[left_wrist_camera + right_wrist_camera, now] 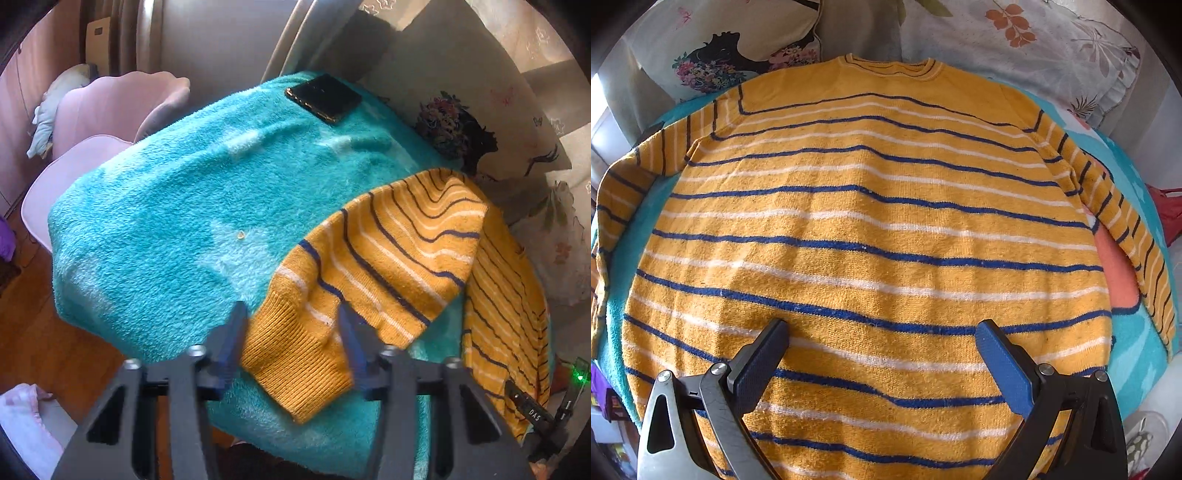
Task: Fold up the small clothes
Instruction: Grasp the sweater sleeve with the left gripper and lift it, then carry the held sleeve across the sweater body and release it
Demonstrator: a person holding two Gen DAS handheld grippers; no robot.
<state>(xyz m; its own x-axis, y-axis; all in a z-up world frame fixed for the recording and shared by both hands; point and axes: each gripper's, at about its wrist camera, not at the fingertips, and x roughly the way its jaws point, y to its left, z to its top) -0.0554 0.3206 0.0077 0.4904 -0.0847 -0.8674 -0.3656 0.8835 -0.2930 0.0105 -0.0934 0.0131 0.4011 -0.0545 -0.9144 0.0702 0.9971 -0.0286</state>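
Observation:
A yellow sweater (pixel 871 229) with blue and white stripes lies flat on a turquoise fleece blanket (pixel 177 206), collar at the far side. In the left wrist view its left sleeve (pixel 369 266) lies across the blanket, ribbed cuff (pixel 295 354) toward me. My left gripper (pixel 291 314) is open, its fingers straddling the cuff from just above. My right gripper (pixel 882 332) is open wide and empty, hovering over the sweater's lower body near the hem. The other sleeve (pixel 1126 229) lies down the right side.
A black phone (pixel 324 96) lies at the blanket's far edge. Printed cushions (pixel 480 110) stand behind the sweater. A pink chair (pixel 103 118) stands left of the blanket, with wood floor (pixel 44 339) below. A red object (pixel 1167 210) sits at the far right.

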